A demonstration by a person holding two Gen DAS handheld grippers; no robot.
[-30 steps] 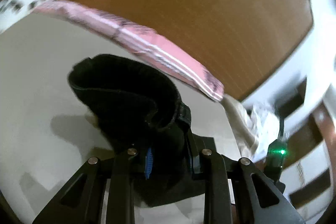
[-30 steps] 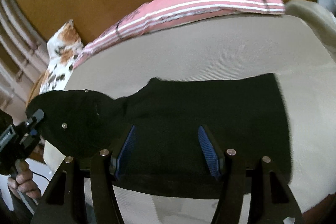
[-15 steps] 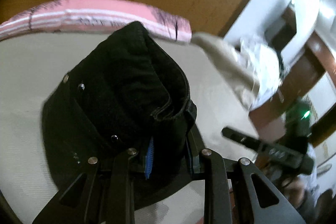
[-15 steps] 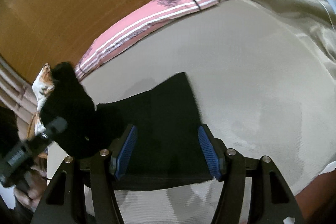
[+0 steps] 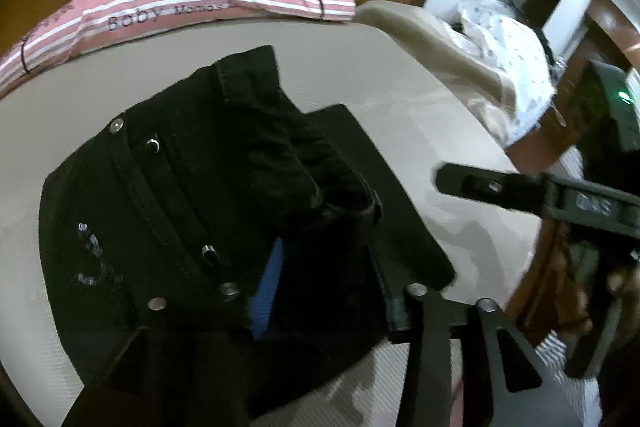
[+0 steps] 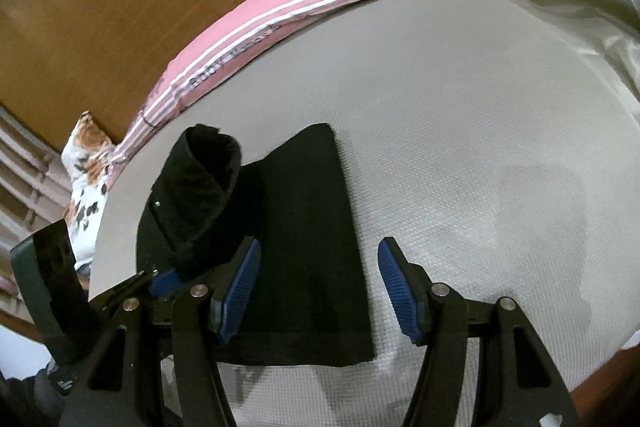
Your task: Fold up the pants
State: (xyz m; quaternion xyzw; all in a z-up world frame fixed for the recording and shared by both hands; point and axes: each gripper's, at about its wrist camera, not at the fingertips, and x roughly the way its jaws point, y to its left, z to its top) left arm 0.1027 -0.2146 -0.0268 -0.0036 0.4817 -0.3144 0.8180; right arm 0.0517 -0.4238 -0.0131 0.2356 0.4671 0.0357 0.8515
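The left gripper (image 5: 332, 291) is being opened around the waistband of the black pants (image 5: 192, 211), which is still bunched between its jaws. The right gripper (image 6: 316, 287) is being held spread, nothing pinched, over the folded legs lying flat on the beige bed cover (image 6: 460, 107). If released carelessly, the waistband is likely to flop crooked. The rivets are being shown only by the left view; the flat hem edge only by the right.

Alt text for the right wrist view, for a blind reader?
Black pants lie partly folded on a beige bed, between the open right gripper fingers. The left gripper, opening, has the bunched waistband between its jaws.
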